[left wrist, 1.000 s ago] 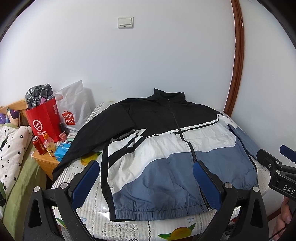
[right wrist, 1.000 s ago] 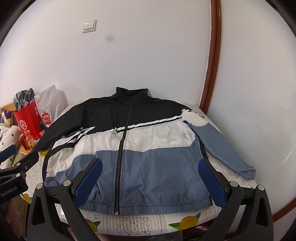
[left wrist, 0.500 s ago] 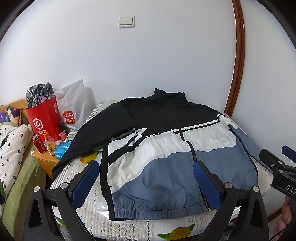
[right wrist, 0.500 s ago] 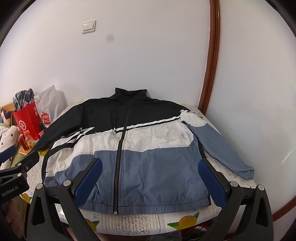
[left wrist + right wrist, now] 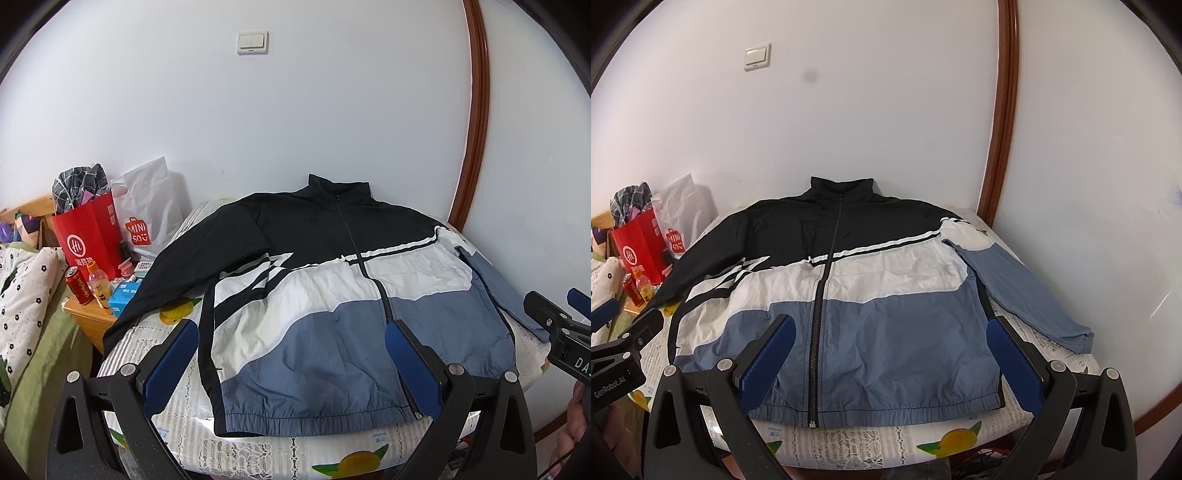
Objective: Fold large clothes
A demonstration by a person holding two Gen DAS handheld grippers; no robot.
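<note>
A zip-up jacket [image 5: 849,295] in black, white and blue lies spread flat, front up and zipped, on a table [image 5: 960,439] covered with a lace-and-fruit print cloth, its collar toward the white wall. The blue sleeve [image 5: 1027,295] stretches out along the table's right side; the black sleeve [image 5: 147,295] runs off the left edge, its cuff hard to make out against the dark gap below. The left gripper [image 5: 291,328] hovers above the hem with its blue pads wide apart, holding nothing. The right gripper [image 5: 892,328] hangs likewise over the hem, pads spread and empty. Each gripper shows only partly at the edge of the other's view. Beside the table, a red bag [image 5: 90,236], a white shopping bag [image 5: 147,214] and a can [image 5: 78,285] crowd a wooden nightstand [image 5: 88,317]. A finger at the left view's lower right corner is cut off.
</note>
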